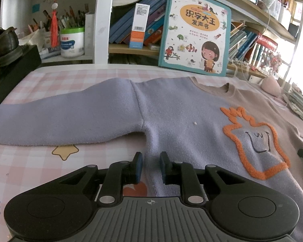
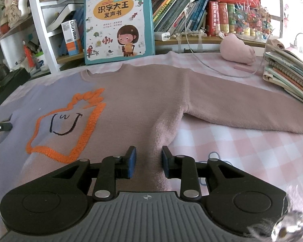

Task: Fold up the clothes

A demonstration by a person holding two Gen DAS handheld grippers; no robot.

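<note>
A two-tone sweater lies flat, front up, on the pink checked cloth; its left half is lavender, its right half dusty pink, with an orange outlined figure on the chest. Both sleeves are spread out sideways. My left gripper stands open over the sweater's left side seam near the hem, fabric between the pads. My right gripper is open too, straddling the pink right side edge below the armpit. The tip of the other gripper shows at the left edge of the right wrist view.
A picture book leans against the bookshelf behind the table. A stack of notebooks and a pink plush toy sit at the right, with a white cable across the cloth. A black box with a shoe stands at the left.
</note>
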